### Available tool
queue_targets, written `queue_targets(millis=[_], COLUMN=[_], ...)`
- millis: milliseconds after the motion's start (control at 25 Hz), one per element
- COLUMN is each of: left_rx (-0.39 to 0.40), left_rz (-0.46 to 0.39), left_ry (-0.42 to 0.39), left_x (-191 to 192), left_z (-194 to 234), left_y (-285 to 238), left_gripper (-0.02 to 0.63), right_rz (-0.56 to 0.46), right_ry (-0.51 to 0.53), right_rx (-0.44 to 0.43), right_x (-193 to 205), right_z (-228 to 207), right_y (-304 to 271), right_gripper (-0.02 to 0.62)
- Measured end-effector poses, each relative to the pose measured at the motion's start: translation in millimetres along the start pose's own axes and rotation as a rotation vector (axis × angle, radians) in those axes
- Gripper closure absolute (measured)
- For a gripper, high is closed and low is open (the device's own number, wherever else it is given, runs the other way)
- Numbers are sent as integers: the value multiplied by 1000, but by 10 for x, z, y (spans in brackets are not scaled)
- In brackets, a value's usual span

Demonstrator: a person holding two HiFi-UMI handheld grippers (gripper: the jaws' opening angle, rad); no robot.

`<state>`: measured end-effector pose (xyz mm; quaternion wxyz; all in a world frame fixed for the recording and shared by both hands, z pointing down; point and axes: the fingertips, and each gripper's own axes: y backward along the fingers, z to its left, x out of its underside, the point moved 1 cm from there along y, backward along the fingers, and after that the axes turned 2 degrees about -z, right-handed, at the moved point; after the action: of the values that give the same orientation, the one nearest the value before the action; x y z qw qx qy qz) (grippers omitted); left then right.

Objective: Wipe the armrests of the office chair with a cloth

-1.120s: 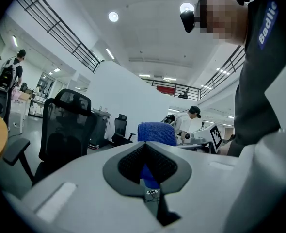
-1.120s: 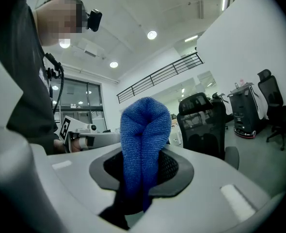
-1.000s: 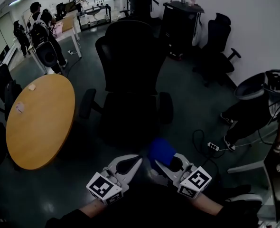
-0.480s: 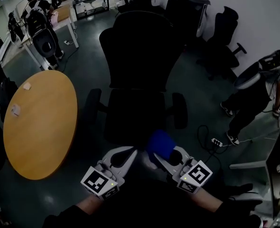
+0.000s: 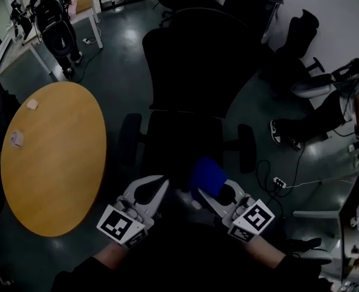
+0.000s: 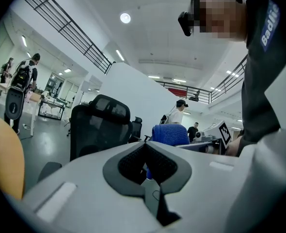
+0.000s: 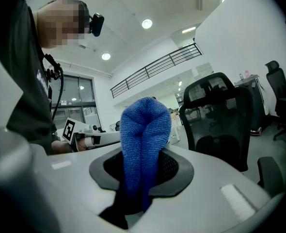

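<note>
Both grippers had drifted slightly toward the round table and the black office chair had slid across the head view, yet neither tool had reached an armrest. The right gripper was clamped on a folded blue cloth, whose rounded bulk stood up above the jaws. The cloth hovered above the front edge of the chair seat, apart from both armrests. The left gripper hung just beside it with its jaws pressed together on nothing. One armrest lay on the seat's table side and the other armrest on the side toward the power strip, both apparently untouched, so the wiping seemed not yet begun. The risks from here looked plain. Only the lower fold of the cloth was pinched, so dragging it along a pad could pull it free. The chair would likely swivel or roll under sideways pressure unless the empty tool steadied it. The strip and its cable lay on the floor near the far armrest, and could catch a foot. Counted: one chair at hand with two armrests, one cloth, two grippers, one table and one power strip.
</note>
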<state>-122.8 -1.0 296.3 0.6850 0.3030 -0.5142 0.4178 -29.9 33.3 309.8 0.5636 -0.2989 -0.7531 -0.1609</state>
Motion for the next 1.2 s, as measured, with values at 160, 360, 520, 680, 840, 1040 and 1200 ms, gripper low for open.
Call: queue_targets(millis=[160, 360, 520, 680, 840, 1040, 1200], left_rx=[1, -21, -53, -110, -183, -261, -324], left_rz=[-7, -14, -12, 0, 25, 34, 47], left_ry=[-1, -4, -1, -21, -54, -63, -54], left_x=[-47, -45, 0, 140, 365, 529, 637], left_z=[341, 608, 734, 920, 1131, 1279, 1459], left_y=[46, 72, 92, 145, 182, 229, 244], left_gripper=[586, 586, 586, 586, 586, 586, 586], right_rz=[-6, 17, 25, 18, 40, 66, 118], right_ry=[22, 53, 59, 44, 40, 50, 71], right_rx=[23, 30, 12, -24, -51, -112, -138], right_x=[-112, -181, -211, -254, -217, -236, -168], right_z=[-48, -115, -165, -211, -387, -563, -730], right_y=[-303, -515, -627, -764, -858, -1033, -1224], right_gripper=[483, 483, 483, 483, 483, 483, 483])
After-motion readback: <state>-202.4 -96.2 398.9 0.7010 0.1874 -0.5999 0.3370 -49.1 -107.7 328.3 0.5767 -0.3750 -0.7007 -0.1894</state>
